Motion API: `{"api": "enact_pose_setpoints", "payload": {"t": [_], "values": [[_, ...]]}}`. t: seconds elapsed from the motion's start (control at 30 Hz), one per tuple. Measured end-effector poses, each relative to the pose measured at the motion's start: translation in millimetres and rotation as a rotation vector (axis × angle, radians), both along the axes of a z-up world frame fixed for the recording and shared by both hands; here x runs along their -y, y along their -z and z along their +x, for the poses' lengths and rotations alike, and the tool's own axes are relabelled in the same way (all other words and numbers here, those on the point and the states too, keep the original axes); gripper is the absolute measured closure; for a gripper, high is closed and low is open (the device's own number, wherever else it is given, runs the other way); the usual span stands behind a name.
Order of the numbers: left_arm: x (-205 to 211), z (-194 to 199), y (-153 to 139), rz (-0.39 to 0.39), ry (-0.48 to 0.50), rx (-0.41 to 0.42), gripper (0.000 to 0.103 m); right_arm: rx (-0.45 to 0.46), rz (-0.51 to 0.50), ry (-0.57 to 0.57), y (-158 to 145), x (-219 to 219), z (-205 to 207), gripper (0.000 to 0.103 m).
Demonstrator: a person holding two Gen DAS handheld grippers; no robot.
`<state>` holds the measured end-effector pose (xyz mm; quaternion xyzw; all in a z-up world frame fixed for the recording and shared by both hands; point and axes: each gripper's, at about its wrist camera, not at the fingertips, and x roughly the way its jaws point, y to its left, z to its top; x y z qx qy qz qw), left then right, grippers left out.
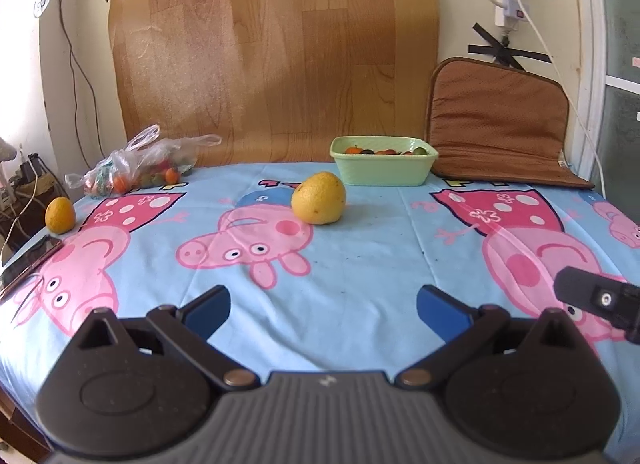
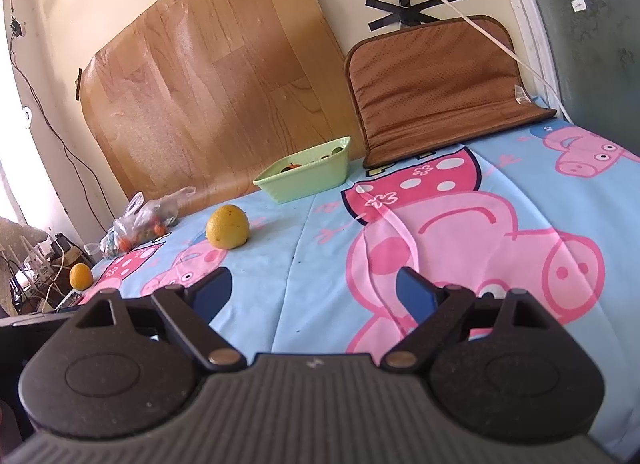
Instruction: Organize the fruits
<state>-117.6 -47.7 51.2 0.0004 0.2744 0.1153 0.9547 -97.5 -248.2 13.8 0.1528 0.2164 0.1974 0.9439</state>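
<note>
Left gripper (image 1: 323, 310): jaws wide apart, empty, above the cartoon-print cloth (image 1: 360, 248). Right gripper (image 2: 314, 296): likewise spread, holding nothing. Large yellow fruit (image 1: 319, 198): ahead of both grippers, untouched. Green basin (image 1: 383, 161): beyond it. Small orange fruit (image 1: 60, 214): far left.

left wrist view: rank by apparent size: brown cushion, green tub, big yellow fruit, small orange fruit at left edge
1. brown cushion
2. green tub
3. big yellow fruit, though it sits nearer the camera than the tub
4. small orange fruit
</note>
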Motion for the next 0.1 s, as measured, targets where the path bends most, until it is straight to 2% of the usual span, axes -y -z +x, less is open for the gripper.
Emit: {"api": "enact_pose_setpoints", "payload": {"t": [0.1], "values": [[-1.2,2.1,0.5,-0.003,-0.004,-0.006,0.0,0.002,-0.001,-0.002,0.3,-0.5,0.3,0.012]]}}
